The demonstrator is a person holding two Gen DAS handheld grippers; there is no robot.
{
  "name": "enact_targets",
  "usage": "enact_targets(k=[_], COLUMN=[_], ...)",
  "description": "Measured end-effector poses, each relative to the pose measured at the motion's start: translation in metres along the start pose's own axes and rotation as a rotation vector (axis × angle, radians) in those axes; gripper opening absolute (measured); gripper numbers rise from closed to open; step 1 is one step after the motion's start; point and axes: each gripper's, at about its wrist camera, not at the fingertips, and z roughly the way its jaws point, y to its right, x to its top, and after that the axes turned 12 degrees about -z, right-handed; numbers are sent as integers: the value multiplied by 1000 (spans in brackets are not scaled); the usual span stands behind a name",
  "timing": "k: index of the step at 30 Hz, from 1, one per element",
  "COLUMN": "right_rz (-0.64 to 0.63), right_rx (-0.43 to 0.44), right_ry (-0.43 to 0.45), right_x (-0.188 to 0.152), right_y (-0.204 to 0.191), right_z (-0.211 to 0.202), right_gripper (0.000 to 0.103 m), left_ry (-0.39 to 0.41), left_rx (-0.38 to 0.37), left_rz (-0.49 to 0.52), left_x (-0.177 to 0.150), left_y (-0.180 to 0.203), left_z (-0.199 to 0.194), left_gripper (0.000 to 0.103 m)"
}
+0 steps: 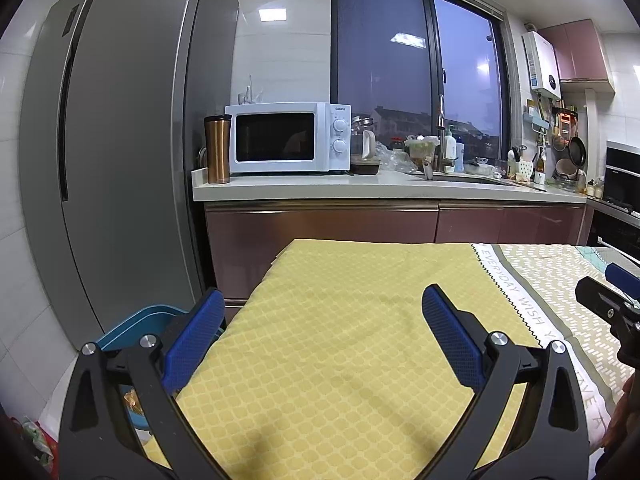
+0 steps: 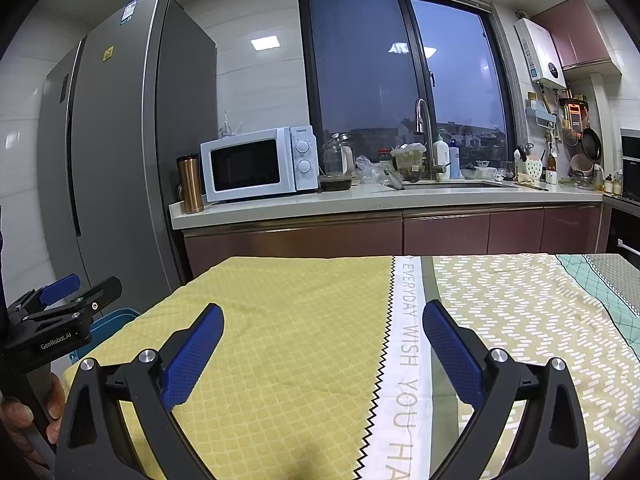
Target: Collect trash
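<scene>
Facing the kitchen, you have the tall grey refrigerator (image 1: pixel 116 152) filling the far left and the dark window (image 2: pixel 404 76) across the middle, with the long white counter (image 1: pixel 304 190) running below it over maroon cabinet fronts. Nearer to you lies the cloth-covered surface (image 2: pixel 288 340), yellow on its left half, with a white lettered band and a patterned grey-green section to the right; its top shows only the cloth. On the counter, the white microwave (image 1: pixel 288 138) sits at the far left end with a copper tumbler (image 1: pixel 218 150) just beside it on its left, and the sink faucet (image 2: pixel 424 136) stands farther right among bottles and bags. At the near left, low beside the refrigerator, you can see the blue bin (image 1: pixel 140 326), partly hidden behind your left gripper (image 1: pixel 324 336), with something pale and crumpled inside that is too obscured to name. Your left gripper hangs over the yellow cloth with its jaws spread wide and nothing between them. Your right gripper (image 2: pixel 324 346) hangs over the lettered band, jaws likewise spread and holding nothing. A hand (image 2: pixel 24 412) grips the left gripper's handle at the near left edge.
</scene>
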Motion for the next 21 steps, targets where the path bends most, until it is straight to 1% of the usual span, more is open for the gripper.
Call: enact_targets(k=[21], right_rz=[5], right_rx=[0], right_ry=[9], right_x=[0], right_y=[-3], right_z=[-1], right_gripper=[96], left_ry=[7], left_rx=[7], left_rz=[-3], left_x=[2], left_y=[-3], left_z=[-2], left_gripper=[97])
